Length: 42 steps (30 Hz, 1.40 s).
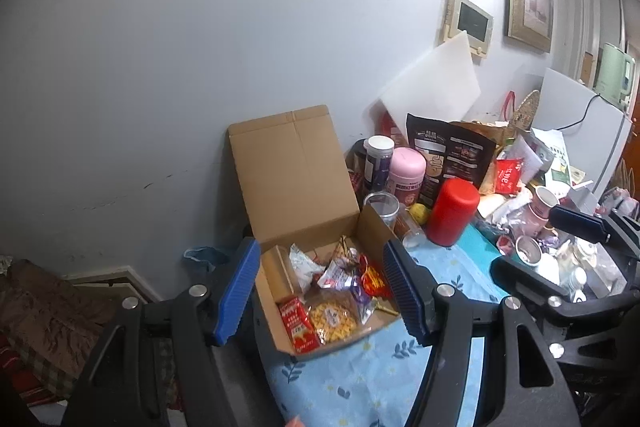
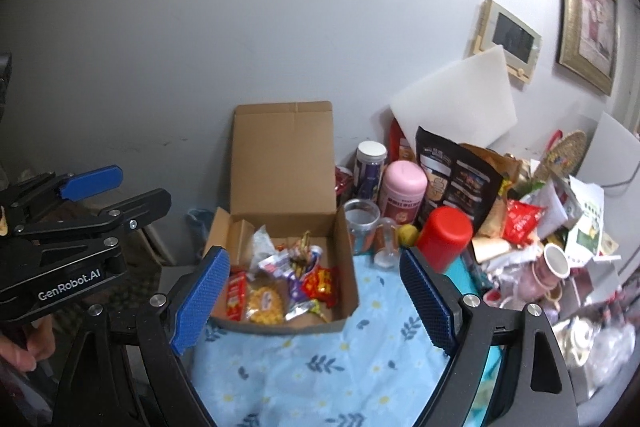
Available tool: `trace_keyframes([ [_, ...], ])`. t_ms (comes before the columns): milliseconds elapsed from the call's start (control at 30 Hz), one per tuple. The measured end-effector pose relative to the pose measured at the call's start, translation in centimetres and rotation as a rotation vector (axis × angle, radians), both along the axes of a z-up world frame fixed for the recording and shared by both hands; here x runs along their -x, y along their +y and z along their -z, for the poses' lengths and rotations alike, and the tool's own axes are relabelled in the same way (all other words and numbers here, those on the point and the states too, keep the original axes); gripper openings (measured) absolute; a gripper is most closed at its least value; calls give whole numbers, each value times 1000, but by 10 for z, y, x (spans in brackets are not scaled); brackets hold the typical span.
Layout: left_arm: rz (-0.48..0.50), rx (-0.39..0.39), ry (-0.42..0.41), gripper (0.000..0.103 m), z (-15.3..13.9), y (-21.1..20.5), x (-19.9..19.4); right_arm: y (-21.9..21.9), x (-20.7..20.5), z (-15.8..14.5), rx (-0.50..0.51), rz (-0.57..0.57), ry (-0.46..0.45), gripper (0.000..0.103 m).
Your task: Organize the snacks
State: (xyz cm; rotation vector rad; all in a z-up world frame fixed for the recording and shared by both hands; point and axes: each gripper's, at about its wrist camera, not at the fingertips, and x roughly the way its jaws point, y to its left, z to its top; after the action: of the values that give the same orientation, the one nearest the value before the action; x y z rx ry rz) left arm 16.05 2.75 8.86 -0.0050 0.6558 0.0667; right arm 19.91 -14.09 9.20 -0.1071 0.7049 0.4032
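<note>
1. The counter [image 2: 360,379] carries a light blue cloth printed with leaves and small daisies; a crowd of containers and wrappers fills its right side.
2. A cardboard box [image 2: 280,163] stands open on the cloth near the wall, its lid upright behind it. It is also seen from the left wrist [image 1: 296,171].
3. A dark stand-up pouch [image 2: 456,179] rises behind the jars right of the box; its print is too small to read.
4. The left gripper [image 1: 320,291] holds its blue-padded fingers [image 1: 236,291] wide apart with nothing between them. In the right wrist view its black body reads "GenRobot.AI" [image 2: 70,285].
5. The right gripper [image 2: 316,303] likewise has its fingers [image 2: 428,299] spread and bare, hovering before the box.
6. A red canister [image 2: 444,239] stands just right of the box, a pink jar [image 2: 402,191] behind it; the jar's label cannot be read.
7. The snacks [image 2: 280,279] lie inside the box: a red packet [image 2: 237,295] with unreadable characters, a clear bag of yellow pieces [image 2: 266,303], a red-and-yellow wrapper [image 2: 320,285], and silver and purple packets.
</note>
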Motion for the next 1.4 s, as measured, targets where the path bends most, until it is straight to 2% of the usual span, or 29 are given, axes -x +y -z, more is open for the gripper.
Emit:
trace_keyframes([
  [267,43,15,9,63,4,2,56,-7,61,-3,-21,49,-12,89],
  [667,44,2,32,63,29,2,124,-7,130,31,-59,68,54,89],
  [1033,27,14,45,63,41,-6,150,-11,156,45,-42,55,59,89],
  [1267,19,66,57,63,42,-3,155,-12,157,43,-49,36,51,89],
  [1400,-1,46,53,63,41,-5,158,-13,155,43,-46,24,47,89],
])
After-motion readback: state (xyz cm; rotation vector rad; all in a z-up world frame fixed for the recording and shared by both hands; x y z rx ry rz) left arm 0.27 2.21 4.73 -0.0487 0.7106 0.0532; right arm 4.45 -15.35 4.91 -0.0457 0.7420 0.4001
